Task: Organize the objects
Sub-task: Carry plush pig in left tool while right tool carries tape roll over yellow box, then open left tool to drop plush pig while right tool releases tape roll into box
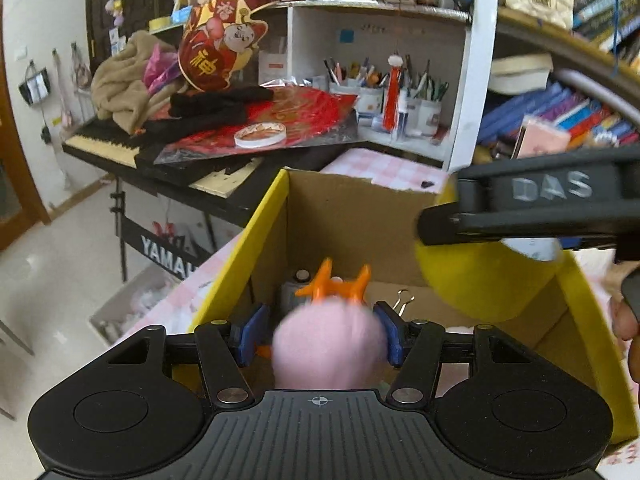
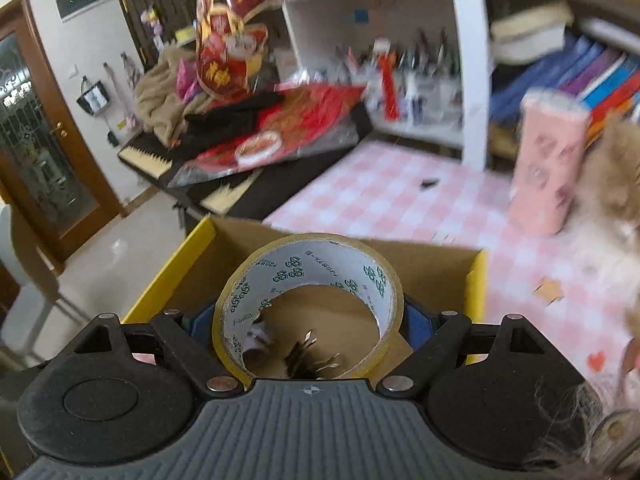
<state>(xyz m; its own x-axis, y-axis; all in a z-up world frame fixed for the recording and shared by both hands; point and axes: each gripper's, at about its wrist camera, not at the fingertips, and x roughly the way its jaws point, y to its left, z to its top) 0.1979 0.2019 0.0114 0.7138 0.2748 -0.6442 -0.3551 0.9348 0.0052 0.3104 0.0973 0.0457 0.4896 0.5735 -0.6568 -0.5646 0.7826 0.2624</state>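
My left gripper [image 1: 320,330] is shut on a pink fuzzy toy [image 1: 328,348] with orange antlers and holds it over an open cardboard box [image 1: 344,216] with yellow outer sides. My right gripper [image 2: 308,316] is shut on a roll of yellowish tape [image 2: 308,300] above the same box [image 2: 424,264]. In the left wrist view the right gripper [image 1: 436,228] reaches in from the right with the tape roll [image 1: 480,280] over the box's right side. Binder clips [image 1: 404,300] and a small dark object [image 1: 302,278] lie inside the box; the clips also show through the tape roll [image 2: 308,354].
The box stands on a pink checked tablecloth [image 2: 384,196]. A pink cylinder [image 2: 548,168] and something furry [image 2: 616,184] stand at the right. A cluttered Yamaha keyboard [image 1: 160,152] is at the left, a white shelf [image 1: 468,80] with pen cups and books behind.
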